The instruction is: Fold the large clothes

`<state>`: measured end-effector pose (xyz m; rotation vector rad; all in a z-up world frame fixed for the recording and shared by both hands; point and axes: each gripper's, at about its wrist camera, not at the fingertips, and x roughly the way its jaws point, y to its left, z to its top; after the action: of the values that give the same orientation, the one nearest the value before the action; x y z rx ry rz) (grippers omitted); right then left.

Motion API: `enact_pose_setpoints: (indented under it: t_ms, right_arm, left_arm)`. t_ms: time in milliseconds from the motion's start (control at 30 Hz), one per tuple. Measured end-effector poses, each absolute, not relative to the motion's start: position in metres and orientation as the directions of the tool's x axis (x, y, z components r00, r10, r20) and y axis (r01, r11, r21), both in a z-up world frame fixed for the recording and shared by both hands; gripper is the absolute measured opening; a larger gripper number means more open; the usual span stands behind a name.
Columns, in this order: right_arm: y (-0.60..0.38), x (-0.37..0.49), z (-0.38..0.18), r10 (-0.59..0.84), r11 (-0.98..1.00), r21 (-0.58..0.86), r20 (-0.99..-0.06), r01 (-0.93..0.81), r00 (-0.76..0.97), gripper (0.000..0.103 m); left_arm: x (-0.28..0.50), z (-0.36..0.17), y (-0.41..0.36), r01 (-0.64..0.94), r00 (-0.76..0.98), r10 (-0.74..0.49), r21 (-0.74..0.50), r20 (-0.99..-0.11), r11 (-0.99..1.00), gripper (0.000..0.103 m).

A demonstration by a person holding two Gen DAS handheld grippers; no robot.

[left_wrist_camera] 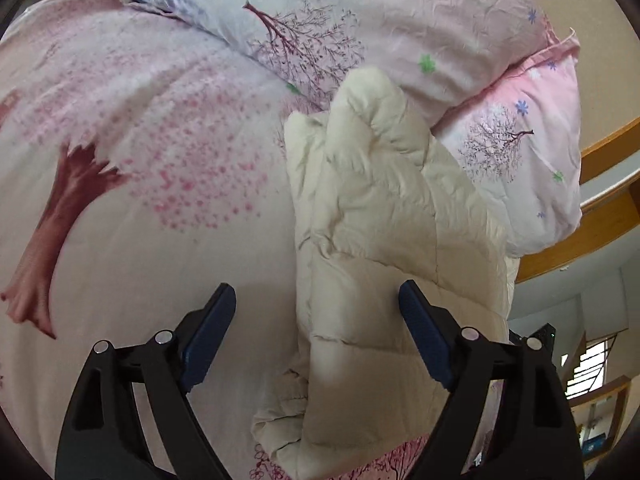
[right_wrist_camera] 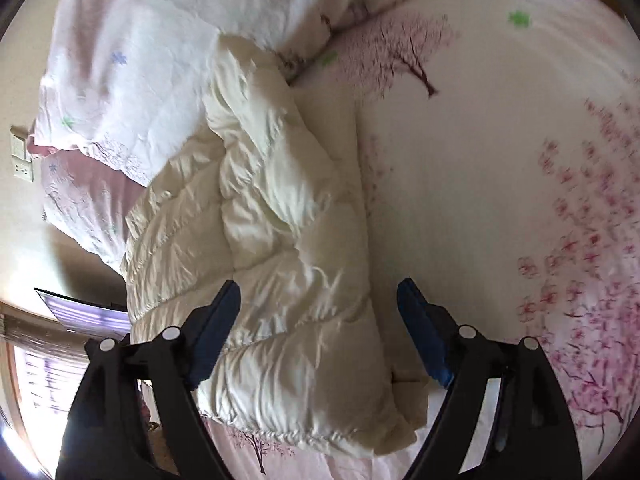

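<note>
Left tool and right tool both spread wide, holding nothing.

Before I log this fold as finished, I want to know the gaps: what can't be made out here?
- Cream puffy coat: its underside and any sleeves or zipper, tucked inside its own folds in both views.
- Coat's near end: left wrist view, hidden behind the right finger and cut by the bottom edge.
- Blossom print on the bedspread: right wrist view, smeared by blur.
- Wall socket: too small and distorted at the rim.
</note>
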<state>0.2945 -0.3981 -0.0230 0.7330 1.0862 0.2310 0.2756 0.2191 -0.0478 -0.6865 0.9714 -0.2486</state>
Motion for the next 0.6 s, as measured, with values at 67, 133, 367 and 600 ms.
enact_pose_setpoints:
  t_ms: [67,133,367,600]
  right_arm:
    - [-0.396,0.297,-0.028,0.552,0.724,0.671,-0.702,0.158,0.450,0.072]
    - [-0.389,0.299,-0.033,0.591,0.712,0.690,-0.690,0.132,0.417,0.064]
    - [-0.386,0.300,-0.045,0.652,0.658,0.745,-0.636,0.109,0.413,0.027]
    - [-0.378,0.290,-0.024,0.668,0.631,0.773,-0.587,0.071,0.458,0.014]
  left_arm:
    - [0.276,-0.048,0.215,-0.088,0.544,-0.508,-0.647,-0.668,0.757,0.083]
    - [0.278,-0.050,0.210,-0.069,0.527,-0.544,-0.671,-0.653,0.738,0.081]
    - [0.280,-0.062,0.185,-0.036,0.477,-0.636,-0.736,-0.607,0.676,0.053]
    - [0.268,-0.048,0.195,0.016,0.529,-0.669,-0.782,-0.522,0.623,0.018]
